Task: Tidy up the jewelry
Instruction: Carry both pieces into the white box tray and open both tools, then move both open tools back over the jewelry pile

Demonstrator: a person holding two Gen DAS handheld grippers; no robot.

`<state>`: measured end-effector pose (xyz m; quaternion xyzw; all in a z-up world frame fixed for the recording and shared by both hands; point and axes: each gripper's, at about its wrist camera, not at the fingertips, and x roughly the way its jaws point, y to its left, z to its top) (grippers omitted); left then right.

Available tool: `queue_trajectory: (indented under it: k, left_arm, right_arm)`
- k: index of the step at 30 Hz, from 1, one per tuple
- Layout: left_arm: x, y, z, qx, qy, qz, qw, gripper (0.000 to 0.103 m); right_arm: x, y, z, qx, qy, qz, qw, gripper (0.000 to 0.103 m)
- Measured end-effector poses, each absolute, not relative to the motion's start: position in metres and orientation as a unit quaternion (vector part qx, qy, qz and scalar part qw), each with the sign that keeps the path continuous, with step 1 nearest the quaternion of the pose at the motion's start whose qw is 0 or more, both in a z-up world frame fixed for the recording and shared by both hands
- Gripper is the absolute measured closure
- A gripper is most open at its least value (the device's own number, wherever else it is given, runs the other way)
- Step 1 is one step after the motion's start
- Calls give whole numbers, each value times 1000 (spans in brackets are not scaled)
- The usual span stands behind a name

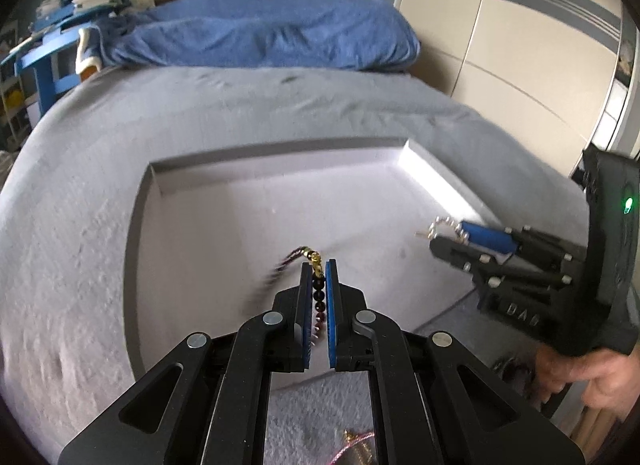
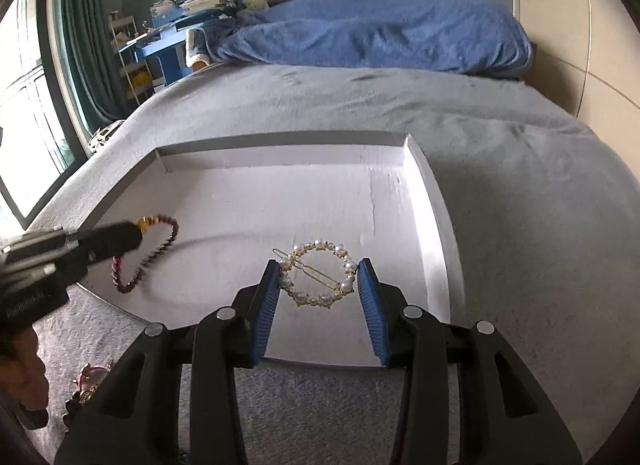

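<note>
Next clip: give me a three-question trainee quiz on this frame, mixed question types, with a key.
1. True or false: the left gripper is shut on the dark red beaded bracelet.
2. Multiple choice: the pearl ring hair clip is A) clamped tight in the right gripper, B) between the right gripper's open fingers, C) on the blue blanket.
3. Fill in: both grippers are over the shallow white ____ on the grey bedspread.

Key: 1 true; 2 B; 3 tray.
</note>
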<state>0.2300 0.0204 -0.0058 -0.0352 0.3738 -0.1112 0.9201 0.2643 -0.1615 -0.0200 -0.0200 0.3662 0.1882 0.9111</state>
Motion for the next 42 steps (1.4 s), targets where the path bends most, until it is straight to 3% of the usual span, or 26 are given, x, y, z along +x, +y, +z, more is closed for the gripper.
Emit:
queue_trajectory:
  k: [4, 6, 8, 12, 17, 20, 30, 42]
  left_arm:
    - [230, 21, -13, -36, 389, -113, 913, 96]
    - [230, 20, -13, -34, 392, -112, 913, 87]
    - [229, 20, -13, -34, 393, -108, 913, 66]
    - [225, 19, -9, -34, 383, -111, 917, 59]
    - [211, 30, 10, -58, 349, -112, 929, 37]
    - [200, 43, 23, -73, 330, -101, 936, 31]
    - [162, 64, 33, -96, 320, -80, 939, 30]
    - [112, 26, 8, -50, 364, -127, 921, 30]
  right_arm:
    - [262, -161, -20, -23, 366, 189, 911, 63]
    - [262, -162, -19, -22, 364, 190, 912, 61]
    - [261, -165, -17, -18, 357, 190, 914, 54]
    - [254, -169, -11, -5, 340, 189, 921, 50]
    - [242, -177, -4, 10, 321, 187, 928, 45]
    - [237, -185, -1, 18, 315, 181, 932, 45]
    - [218, -201, 1, 29, 315, 163, 934, 45]
    - [164, -208, -6, 28, 331, 167, 928, 40]
